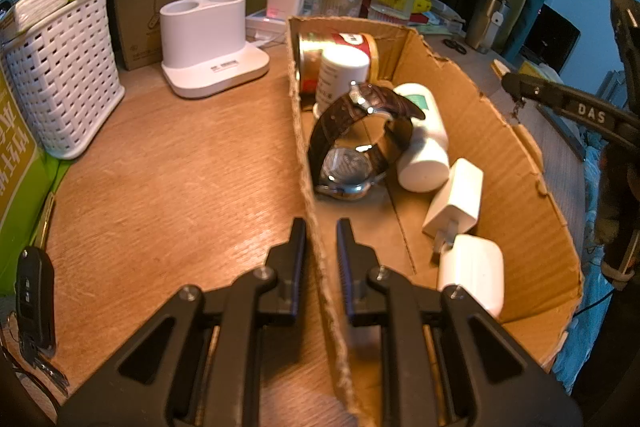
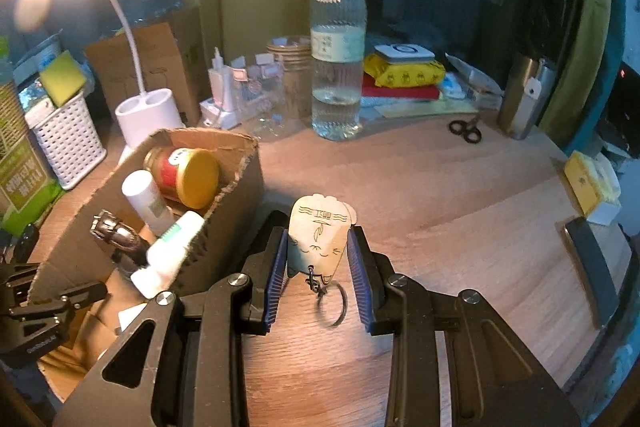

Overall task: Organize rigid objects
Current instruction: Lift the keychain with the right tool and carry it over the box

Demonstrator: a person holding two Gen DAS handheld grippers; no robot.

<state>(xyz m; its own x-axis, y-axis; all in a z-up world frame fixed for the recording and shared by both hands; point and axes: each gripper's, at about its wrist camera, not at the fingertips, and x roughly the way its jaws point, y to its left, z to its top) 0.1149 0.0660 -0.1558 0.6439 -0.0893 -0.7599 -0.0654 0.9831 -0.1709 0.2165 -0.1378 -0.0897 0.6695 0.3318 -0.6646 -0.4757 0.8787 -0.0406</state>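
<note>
**Box wall pinched, wooden tag held above the desk**

Nearest to us, our left gripper (image 1: 320,227) is nearly closed and straddles the left wall of the cardboard box (image 1: 520,163), one finger outside over the desk (image 1: 180,167) and one inside. Our right gripper (image 2: 320,231) clamps a flat wooden tag (image 2: 316,239) by its edges; its key ring (image 2: 332,303) hangs below, blurred, over bare desk just right of the box.

Inside the box, from the near end, we see a white case (image 1: 476,271), a white charger (image 1: 456,199), a watch (image 1: 352,147) with a brown strap, two white bottles lying on their sides (image 1: 424,143), and at the far end a jar (image 1: 340,55) on its side with a yellow lid.

Left of the box lie car keys (image 1: 34,303). Farther on stand a white basket (image 1: 64,75) and a lamp base (image 1: 208,43). Beyond the box we see a water bottle (image 2: 338,59), with scissors (image 2: 466,129) to its right.
</note>
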